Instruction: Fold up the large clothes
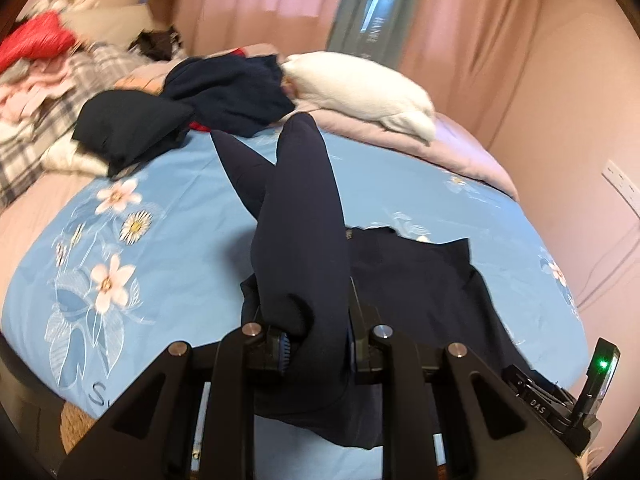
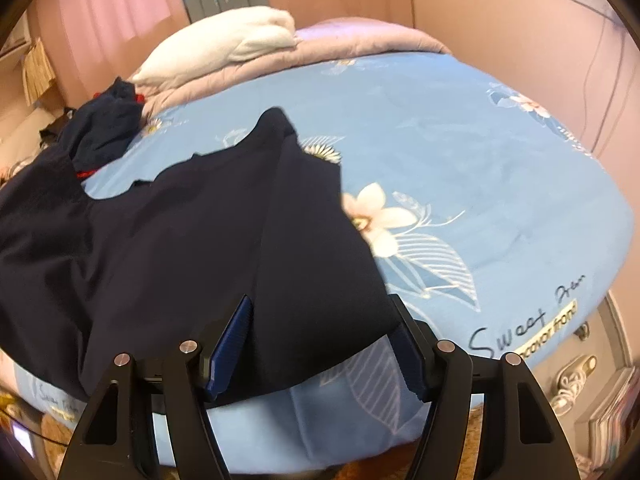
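Left claw [image 1: 316,344] pinching dark navy garment [image 1: 300,240], its pads mostly hidden by cloth, right claw [image 2: 316,344] spread wide, tilted down over garment edge, bed [image 2: 480,160] beyond.

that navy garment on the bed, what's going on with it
A person with a gripper in each hand is folding a navy garment on the blue floral bedsheet. The left gripper is shut on a bunched part of it, lifted off the sheet. The right gripper is open, pads clear, with the garment's edge lying between its fingers.
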`<state>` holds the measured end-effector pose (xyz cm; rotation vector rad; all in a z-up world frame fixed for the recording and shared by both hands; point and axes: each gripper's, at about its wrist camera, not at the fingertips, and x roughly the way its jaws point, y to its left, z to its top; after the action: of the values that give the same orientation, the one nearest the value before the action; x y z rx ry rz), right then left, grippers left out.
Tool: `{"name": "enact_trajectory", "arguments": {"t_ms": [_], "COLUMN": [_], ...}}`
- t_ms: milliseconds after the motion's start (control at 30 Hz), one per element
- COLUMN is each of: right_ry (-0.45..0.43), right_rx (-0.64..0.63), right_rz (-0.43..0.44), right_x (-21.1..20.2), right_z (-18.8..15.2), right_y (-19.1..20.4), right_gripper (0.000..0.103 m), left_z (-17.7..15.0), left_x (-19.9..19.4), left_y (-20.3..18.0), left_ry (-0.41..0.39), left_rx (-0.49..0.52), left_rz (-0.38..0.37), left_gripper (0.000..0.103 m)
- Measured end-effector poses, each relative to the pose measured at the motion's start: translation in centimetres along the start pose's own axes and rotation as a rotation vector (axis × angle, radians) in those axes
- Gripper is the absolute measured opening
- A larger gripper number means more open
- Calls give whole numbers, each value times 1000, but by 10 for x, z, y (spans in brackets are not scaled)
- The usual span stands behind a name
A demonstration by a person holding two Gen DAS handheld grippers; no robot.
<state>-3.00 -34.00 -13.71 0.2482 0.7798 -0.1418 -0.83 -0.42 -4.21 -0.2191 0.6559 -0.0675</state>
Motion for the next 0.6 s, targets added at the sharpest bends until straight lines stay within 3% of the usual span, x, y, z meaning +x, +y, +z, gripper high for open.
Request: {"name": "enact_trajectory", "arguments": {"t_ms": [67,333,600], "right_ry": [-32,-68,-65], "right_rx": [-1,25,66], "right_rz": [-28,-4,-1], "right_x": [-6,-14,-11], "right_z": [0,2,3], "right_y": [-3,-14,-28], "right_gripper": [68,68,68], "left_z": [4,4,-12], "left_x": [0,16,46], "left_y": [-15,-71,-121], "left_ry": [-6,26,111], "left_rx": [40,161,249], "left_rz": [-21,-95,-164], "left_gripper": [20,20,20]}}
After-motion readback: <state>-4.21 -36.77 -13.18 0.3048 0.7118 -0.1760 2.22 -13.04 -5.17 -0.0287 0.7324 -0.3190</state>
